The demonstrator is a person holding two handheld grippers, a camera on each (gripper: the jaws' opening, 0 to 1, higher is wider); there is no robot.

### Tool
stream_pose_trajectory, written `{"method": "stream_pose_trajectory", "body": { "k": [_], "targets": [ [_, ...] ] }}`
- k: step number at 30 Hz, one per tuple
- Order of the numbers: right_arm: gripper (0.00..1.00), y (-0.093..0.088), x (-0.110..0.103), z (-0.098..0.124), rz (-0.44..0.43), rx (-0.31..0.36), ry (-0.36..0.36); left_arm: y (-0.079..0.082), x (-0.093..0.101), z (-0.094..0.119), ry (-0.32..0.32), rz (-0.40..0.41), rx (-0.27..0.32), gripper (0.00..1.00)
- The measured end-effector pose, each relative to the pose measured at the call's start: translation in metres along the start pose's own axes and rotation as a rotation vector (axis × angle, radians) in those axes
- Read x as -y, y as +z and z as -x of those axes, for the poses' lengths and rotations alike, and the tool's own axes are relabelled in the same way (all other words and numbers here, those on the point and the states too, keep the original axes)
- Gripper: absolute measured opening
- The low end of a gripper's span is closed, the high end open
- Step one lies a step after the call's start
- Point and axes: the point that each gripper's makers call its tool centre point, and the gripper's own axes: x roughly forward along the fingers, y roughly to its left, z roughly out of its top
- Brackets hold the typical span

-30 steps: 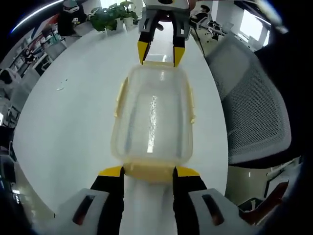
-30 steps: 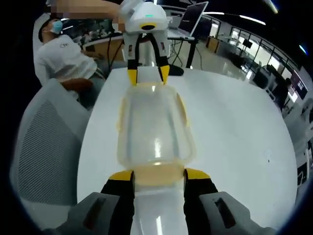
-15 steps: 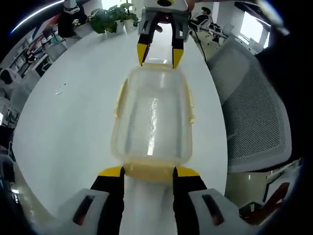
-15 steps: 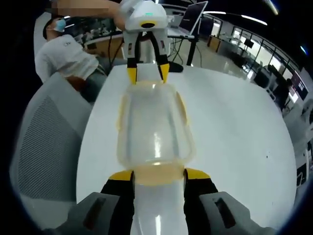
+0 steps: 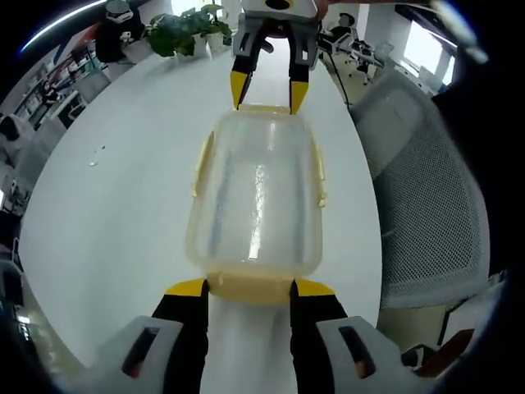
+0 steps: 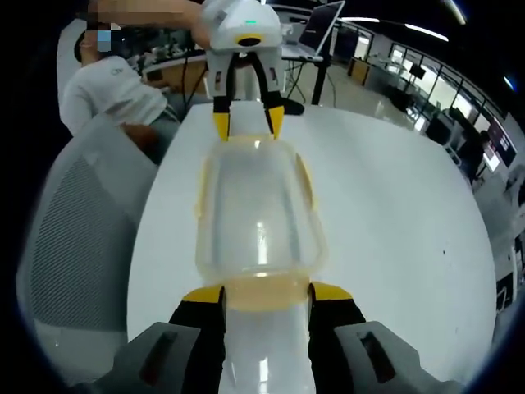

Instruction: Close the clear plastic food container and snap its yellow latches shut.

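The clear plastic food container (image 5: 256, 197) sits lengthwise on the white bench (image 5: 123, 189), directly between the two hand-held grippers. It is a rounded-corner rectangular box of cloudy, translucent plastic, with a glossy lid that catches a bright streak of light down its middle. Pale yellow latches (image 5: 199, 164) run along its long sides and lie close against the walls; whether they are snapped down cannot be told. A wider yellow latch (image 5: 250, 286) at the near end sits between the left hand-held gripper (image 5: 250, 287) tips.

In the left gripper view, that hand-held gripper has black jaws capped in yellow, spread about as wide as the end latch and flanking it; whether they press on it is unclear. The right hand-held gripper (image 5: 264, 90) comes in from the far end, its yellow-tipped jaws parted and straddling the opposite end latch.

In the right gripper view the container (image 6: 256, 209) appears the other way round: the right hand-held gripper (image 6: 267, 294) brackets its near yellow latch (image 6: 264, 289) with parted jaws, and the left hand-held gripper (image 6: 246, 123), with a white housing, stands at the far end.

The bench (image 6: 394, 213) is smooth, matte white with a rounded edge. A grey mesh-backed office chair (image 5: 418, 172) stands beside it, and a leafy green plant (image 5: 184, 29) sits at its far end. A seated person in a white shirt (image 6: 111, 90) is behind the chair (image 6: 74, 230).
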Motion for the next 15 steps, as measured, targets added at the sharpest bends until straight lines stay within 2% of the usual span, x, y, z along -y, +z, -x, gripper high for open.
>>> {"method": "stream_pose_trajectory", "body": {
  "k": [15],
  "targets": [
    [0.38, -0.027, 0.003, 0.016, 0.008, -0.006, -0.002, 0.028, 0.005, -0.014, -0.001, 0.003, 0.002, 0.37]
  ]
}}
